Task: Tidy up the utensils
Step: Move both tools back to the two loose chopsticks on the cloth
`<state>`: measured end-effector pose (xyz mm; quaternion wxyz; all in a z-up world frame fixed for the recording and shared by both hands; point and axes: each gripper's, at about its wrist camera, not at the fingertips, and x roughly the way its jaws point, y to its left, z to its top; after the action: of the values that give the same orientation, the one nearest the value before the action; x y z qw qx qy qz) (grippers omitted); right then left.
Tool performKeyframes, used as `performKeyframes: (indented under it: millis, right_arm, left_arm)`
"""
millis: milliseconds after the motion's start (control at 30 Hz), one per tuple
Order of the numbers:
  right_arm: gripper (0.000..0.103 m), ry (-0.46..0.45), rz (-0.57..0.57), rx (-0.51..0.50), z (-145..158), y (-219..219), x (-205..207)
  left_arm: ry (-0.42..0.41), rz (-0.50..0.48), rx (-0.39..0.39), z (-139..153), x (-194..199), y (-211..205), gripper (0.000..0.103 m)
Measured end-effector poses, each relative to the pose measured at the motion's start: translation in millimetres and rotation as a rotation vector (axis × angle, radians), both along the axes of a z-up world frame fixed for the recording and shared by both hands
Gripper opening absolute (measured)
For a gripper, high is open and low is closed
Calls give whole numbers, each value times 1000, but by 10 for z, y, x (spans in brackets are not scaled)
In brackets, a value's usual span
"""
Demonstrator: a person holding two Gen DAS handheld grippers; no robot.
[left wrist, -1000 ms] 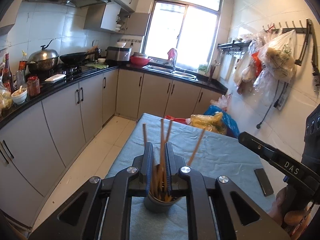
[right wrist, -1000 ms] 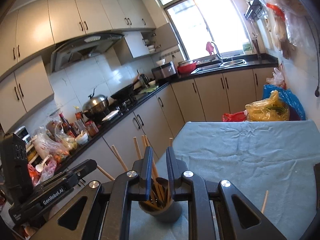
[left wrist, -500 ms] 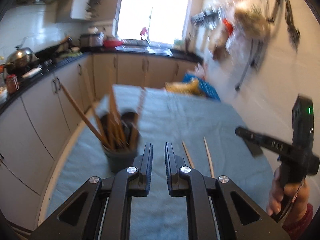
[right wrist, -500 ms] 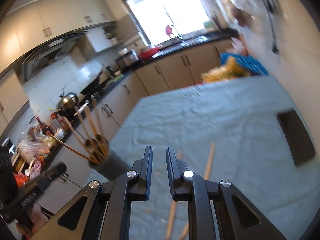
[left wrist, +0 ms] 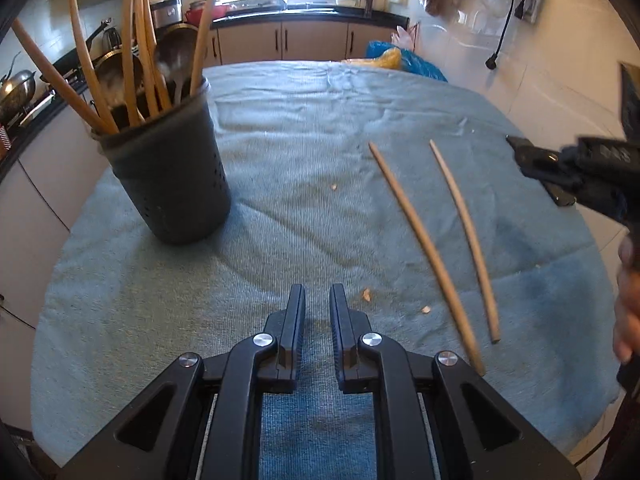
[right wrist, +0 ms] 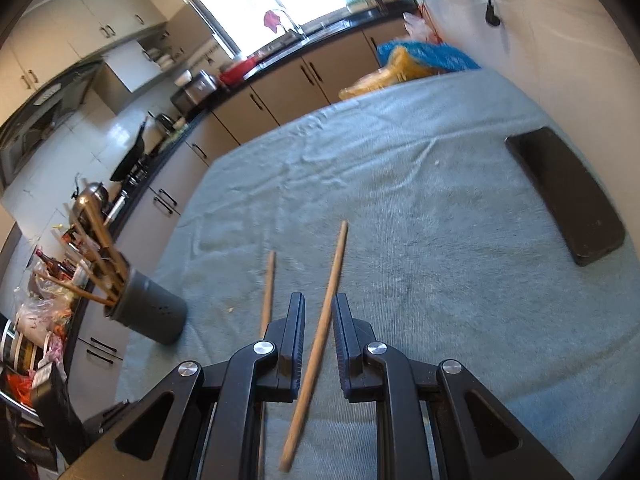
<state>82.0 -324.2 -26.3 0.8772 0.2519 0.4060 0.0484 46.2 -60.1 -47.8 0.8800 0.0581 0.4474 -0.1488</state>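
Left view only: the holder [left wrist: 170,172] stood close and large at upper left; the right gripper [left wrist: 560,164] reached in from the right edge, with part of a hand [left wrist: 628,300] below it, and covered most of the phone.
Right view only: the whole black phone [right wrist: 566,196] lay flat at the right side of the table; the kitchen counter ran along the left, and the holder looked small at the left edge of the table.
Table: covered by a wrinkled grey-blue cloth [left wrist: 304,128], with a few small crumbs on it.
Holder: dark, round, perforated near its base, standing upright on the cloth near the table's left edge; it held several wooden chopsticks and spoons leaning outward.
Loose chopsticks: two plain wooden sticks lay on the cloth, well apart from the holder; the left chopstick [left wrist: 424,248] and the right chopstick [left wrist: 466,236] ran side by side without touching, closer at their far tips.
Left gripper [left wrist: 317,308]: jaws drawn close with a narrow gap, nothing between them, over bare cloth left of the chopsticks.
Right gripper, own view [right wrist: 318,316]: jaws narrow; one chopstick was seen through the gap, lying on the cloth, with space either side and the pads not pressing on it.
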Motion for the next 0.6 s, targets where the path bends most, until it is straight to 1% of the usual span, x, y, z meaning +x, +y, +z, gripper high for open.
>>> performKeyframes:
  millis: [67, 100, 133, 233, 300, 433, 533, 600]
  right_arm:
    - [15, 47, -2, 15, -89, 4, 169]
    - [15, 61, 4, 24, -121, 11, 261]
    - [15, 87, 7, 14, -164, 25, 369]
    - [15, 122, -4, -13, -227, 66, 590]
    - [15, 164, 3, -49, -275, 121, 766]
    - [15, 219, 11, -133, -342, 234, 959]
    - [16, 244, 24, -177, -392, 283, 1019]
    - [15, 235, 33, -199, -403, 295, 1010]
  left_arm:
    - [3, -3, 2, -26, 14, 8, 14]
    - [7, -6, 2, -42, 15, 12, 17]
    - [7, -5, 3, -48, 14, 26, 18]
    - [11, -9, -3, -39, 36, 29, 19]
    - [16, -8, -11, -30, 52, 45, 19]
    - [32, -7, -33, 5, 100, 73, 19]
    - [33, -9, -36, 53, 112, 62, 19]
    - [33, -14, -34, 92, 133, 33, 19]
